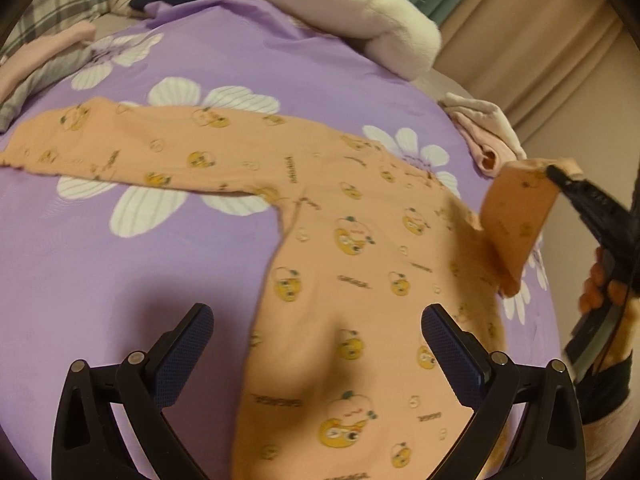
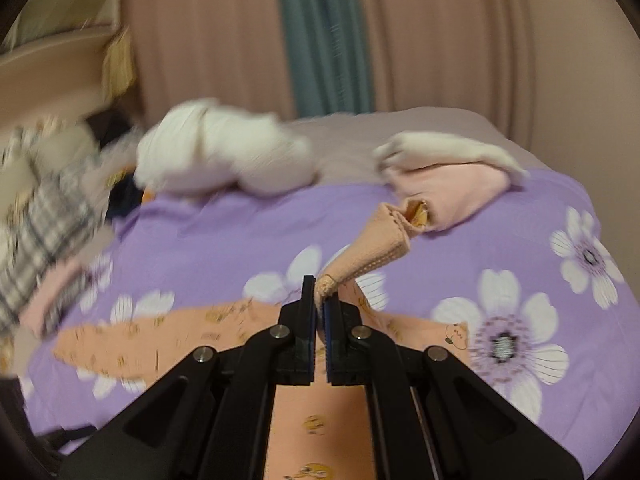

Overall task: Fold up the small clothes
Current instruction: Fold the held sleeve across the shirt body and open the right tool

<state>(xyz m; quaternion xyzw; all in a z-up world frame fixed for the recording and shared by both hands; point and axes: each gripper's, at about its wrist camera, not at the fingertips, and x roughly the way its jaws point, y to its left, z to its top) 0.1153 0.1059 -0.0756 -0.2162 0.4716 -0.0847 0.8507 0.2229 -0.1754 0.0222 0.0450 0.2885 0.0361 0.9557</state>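
Here's the peach top (image 1: 352,248), printed with little yellow cartoon faces, spread flat on the bed's purple flowered sheet (image 1: 120,272), body toward the near edge and one long sleeve (image 1: 132,144) stretched out to the left. The other sleeve (image 1: 516,216) is up off the sheet, lifted at the right side and hanging in a fold from its cuff. That cuff (image 2: 326,284) is pinched in the right hand-held gripper (image 2: 319,300), jaws pressed together on the fabric, with the loose end of the sleeve flaring out beyond the tips. In the left wrist view the gripper comes in from the right edge, angled down toward the cuff, with the person's fingers (image 1: 600,280) wrapped round its handle and a dark cuff at the wrist.

The left hand-held gripper (image 1: 316,344) hovers over the lower body of the top, tilted down at it, jaws spread wide, nothing between the blue pads (image 1: 184,356).

Further out: a folded pink and white bundle (image 1: 488,136) near the right edge of the bed, a fluffy white blanket (image 1: 352,4) at the far end, plaid fabric (image 1: 56,4) and a pale pink piece (image 1: 40,56) at far left, curtains (image 2: 440,40) behind.
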